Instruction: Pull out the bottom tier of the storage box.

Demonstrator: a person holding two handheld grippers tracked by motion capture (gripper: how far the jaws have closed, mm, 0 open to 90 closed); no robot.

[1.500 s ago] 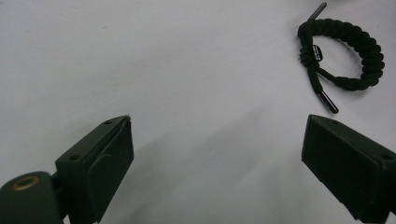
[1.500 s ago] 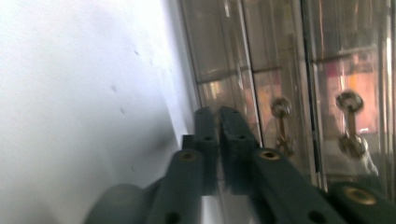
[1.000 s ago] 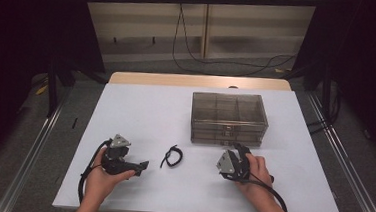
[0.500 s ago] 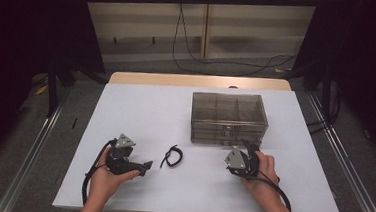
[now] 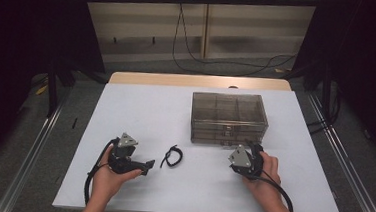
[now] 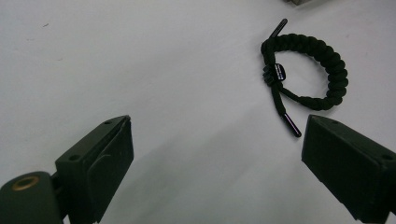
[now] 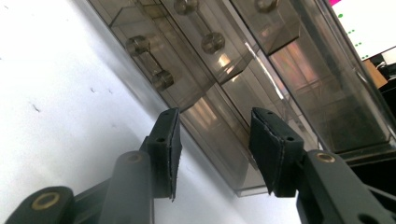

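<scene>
Black braided bracelet [image 6: 312, 65], small unreadable tag, beside open left gripper [image 6: 215, 163]

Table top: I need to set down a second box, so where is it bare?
The table is bare across its left half, behind the left claw, and left of the drawer box. It is crowded in front: the bracelet lies between the claws, and the right claw is at the box.
</scene>
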